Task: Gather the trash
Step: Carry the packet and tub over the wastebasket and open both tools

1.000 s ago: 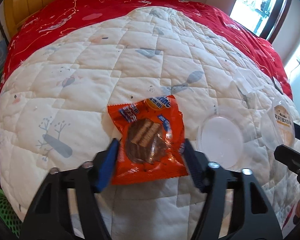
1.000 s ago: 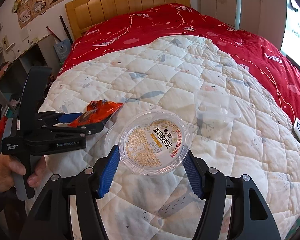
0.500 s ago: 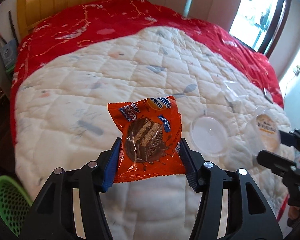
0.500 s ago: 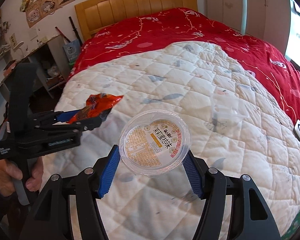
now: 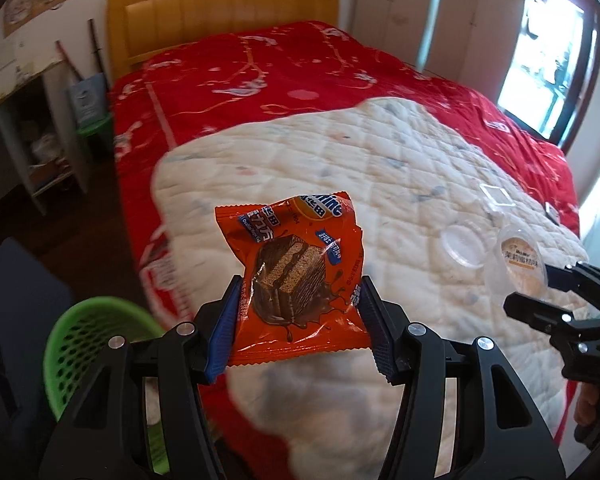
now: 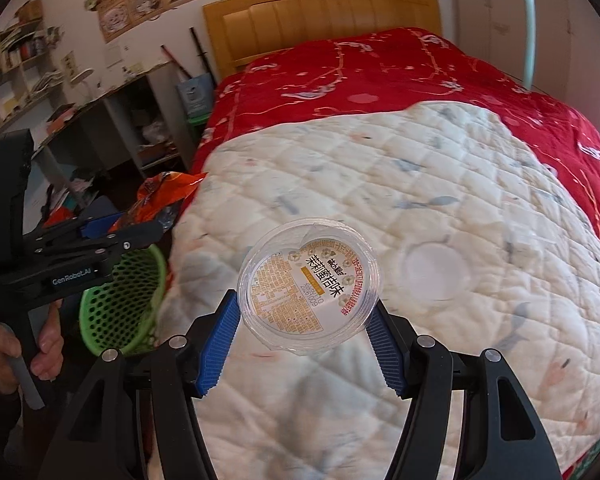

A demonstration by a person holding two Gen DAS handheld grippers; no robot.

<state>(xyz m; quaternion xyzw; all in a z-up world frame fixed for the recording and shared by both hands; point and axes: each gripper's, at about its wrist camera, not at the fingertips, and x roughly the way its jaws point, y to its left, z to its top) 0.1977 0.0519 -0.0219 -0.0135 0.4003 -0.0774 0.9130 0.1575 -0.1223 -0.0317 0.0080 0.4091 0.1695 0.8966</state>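
Observation:
My left gripper (image 5: 300, 320) is shut on an orange snack wrapper (image 5: 296, 276) and holds it in the air over the left edge of the bed. It also shows in the right wrist view (image 6: 140, 228), with the wrapper (image 6: 160, 196) above a green mesh basket (image 6: 120, 312). My right gripper (image 6: 304, 340) is shut on a clear round plastic cup with a printed label (image 6: 310, 284), held above the white quilt. That cup also shows in the left wrist view (image 5: 518, 262).
The green basket (image 5: 88, 340) stands on the floor left of the bed. A clear round lid (image 6: 436, 272) and a clear square lid (image 5: 496, 196) lie on the white quilt (image 6: 420, 184). Shelves and a desk stand along the left wall.
Both grippers have lifted their items off the quilt and moved left and back. The green basket has come into fuller view below the left gripper.

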